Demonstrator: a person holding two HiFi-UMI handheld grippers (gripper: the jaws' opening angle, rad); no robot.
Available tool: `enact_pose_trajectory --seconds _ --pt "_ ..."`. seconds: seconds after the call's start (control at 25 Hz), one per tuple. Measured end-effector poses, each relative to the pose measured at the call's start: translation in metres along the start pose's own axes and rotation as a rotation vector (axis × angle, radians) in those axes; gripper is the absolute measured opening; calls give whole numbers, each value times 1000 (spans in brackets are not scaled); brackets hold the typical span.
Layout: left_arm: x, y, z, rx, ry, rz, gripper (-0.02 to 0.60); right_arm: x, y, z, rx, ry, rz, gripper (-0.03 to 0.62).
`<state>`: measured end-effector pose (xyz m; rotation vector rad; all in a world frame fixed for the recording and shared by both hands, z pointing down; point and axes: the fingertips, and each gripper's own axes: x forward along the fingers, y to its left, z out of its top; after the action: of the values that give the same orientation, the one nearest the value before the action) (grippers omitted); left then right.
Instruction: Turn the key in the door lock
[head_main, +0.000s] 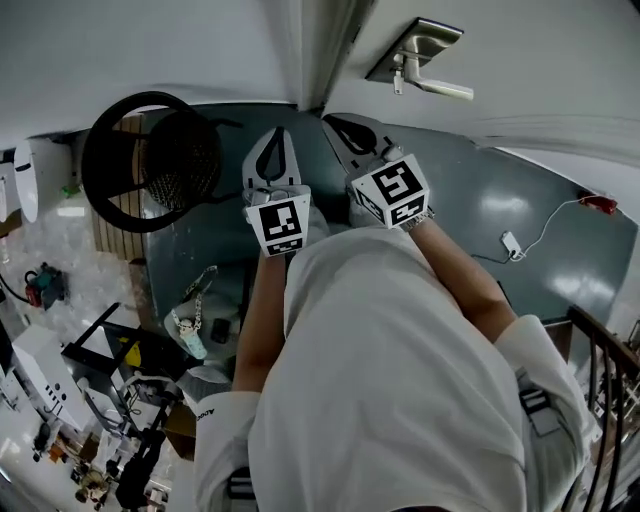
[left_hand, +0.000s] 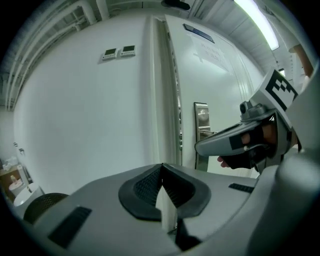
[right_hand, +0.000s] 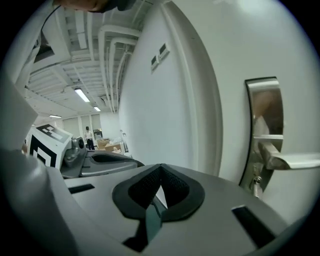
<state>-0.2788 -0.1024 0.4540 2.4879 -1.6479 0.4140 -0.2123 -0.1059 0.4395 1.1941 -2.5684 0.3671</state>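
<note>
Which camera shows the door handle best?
The right gripper view: the door handle is near and sharp. The head view shows the handle small, from above; the left gripper view shows it far off.

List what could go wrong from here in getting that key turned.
1. The right gripper is shut and empty, left of the small key; unless it opens first, it may only knock the key.
2. The lever handle juts out just above the key, so the jaws could catch on it.
3. The left gripper, also shut, sits close beside the right one and could bump it.

Grey floor (head_main: 470, 185) w/ charger cable (head_main: 511, 243)
</note>
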Motion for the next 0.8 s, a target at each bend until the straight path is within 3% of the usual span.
enact_pose_trajectory --seconds 0.4,0.56,0.8 --pt "-66 38 -10 -129 6 224 9 1 42 47 -41 -110 125 0" --pt "-71 32 -4 -125 -5 237 9 -1 46 47 -47 -115 145 0" --pt "-67 15 -4 -114 -6 189 9 -13 40 35 -44 -91 102 0"
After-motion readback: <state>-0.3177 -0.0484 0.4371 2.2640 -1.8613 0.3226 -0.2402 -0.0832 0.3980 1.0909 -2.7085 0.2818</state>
